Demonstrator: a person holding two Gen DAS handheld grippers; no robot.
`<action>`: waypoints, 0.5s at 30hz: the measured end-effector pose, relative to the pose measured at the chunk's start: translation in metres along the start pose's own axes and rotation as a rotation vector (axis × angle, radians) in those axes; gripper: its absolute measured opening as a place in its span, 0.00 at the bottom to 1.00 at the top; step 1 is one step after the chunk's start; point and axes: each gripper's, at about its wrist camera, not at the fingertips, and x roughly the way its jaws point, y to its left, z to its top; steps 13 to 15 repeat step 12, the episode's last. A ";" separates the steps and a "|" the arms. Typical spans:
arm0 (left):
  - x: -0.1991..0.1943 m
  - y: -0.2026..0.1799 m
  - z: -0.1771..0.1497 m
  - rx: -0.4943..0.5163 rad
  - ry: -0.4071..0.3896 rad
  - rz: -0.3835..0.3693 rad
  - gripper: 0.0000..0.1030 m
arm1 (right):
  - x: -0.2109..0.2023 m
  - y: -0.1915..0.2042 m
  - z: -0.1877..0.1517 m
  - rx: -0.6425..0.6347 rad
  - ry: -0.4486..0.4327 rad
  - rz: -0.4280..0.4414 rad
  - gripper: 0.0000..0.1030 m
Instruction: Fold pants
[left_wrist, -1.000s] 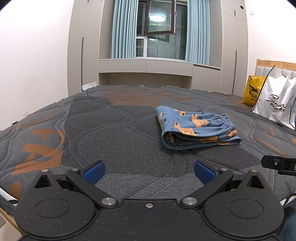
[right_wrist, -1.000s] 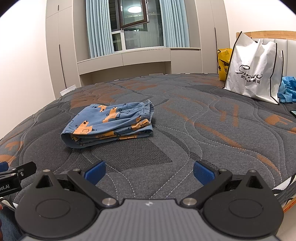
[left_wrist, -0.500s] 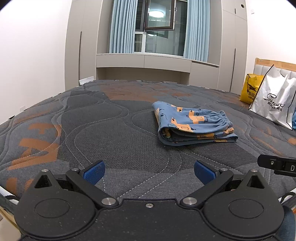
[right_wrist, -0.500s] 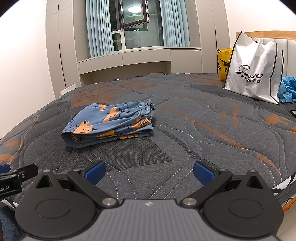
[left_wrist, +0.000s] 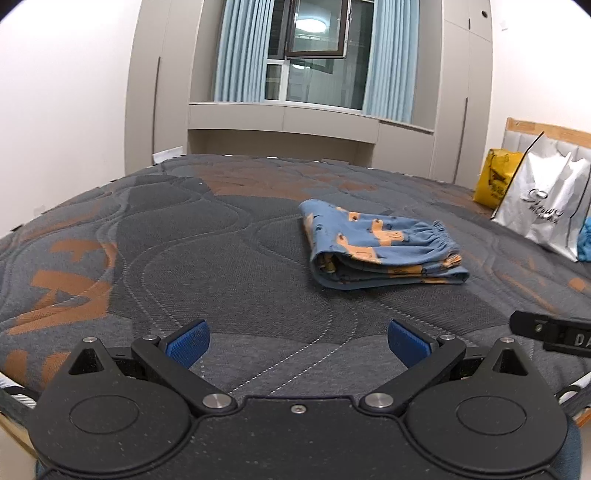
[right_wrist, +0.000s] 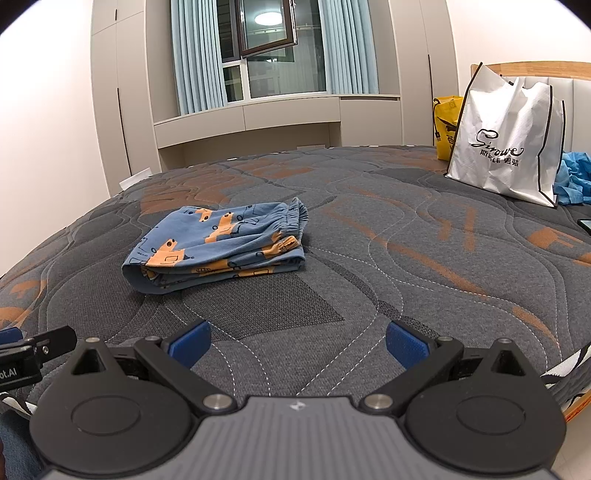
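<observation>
**Pants folded on bed, both hand-held grippers spread and empty**

Surface and room, near to far: your left hand-held gripper sits low over the near edge of the bed, blue pads wide apart, nothing between them. Your right hand-held gripper is likewise spread and empty over the same edge. The bed carries a dark grey quilted cover with orange patches and white stitch lines. Beyond it stand pale built-in cabinets, blue curtains and a window with one pane swung open; a ceiling lamp reflects in the glass.

Task item: the pants, blue with orange print, lie folded in a compact stack mid-bed, well apart from both grippers. In the right wrist view the pants lie ahead and left, elastic waistband toward the headboard side.

Change from earlier frames: your left view has sunk lower and nearer the mattress than one second ago; the pants appear unmoved. Your right view is nearly unchanged.

Surroundings: a white shopping bag stands upright by the headboard, a yellow bag behind it, crumpled blue cloth just beside it. Nothing lies between the grippers and the pants.
</observation>
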 end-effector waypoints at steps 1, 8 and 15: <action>-0.001 0.001 0.000 -0.009 -0.005 -0.019 0.99 | 0.000 0.000 0.000 0.000 0.000 0.000 1.00; -0.006 0.001 0.001 -0.032 -0.030 -0.042 0.99 | 0.000 0.000 0.000 -0.001 0.000 0.000 1.00; -0.005 0.003 0.001 -0.039 -0.025 -0.036 0.99 | 0.000 0.001 0.000 0.000 0.000 0.000 1.00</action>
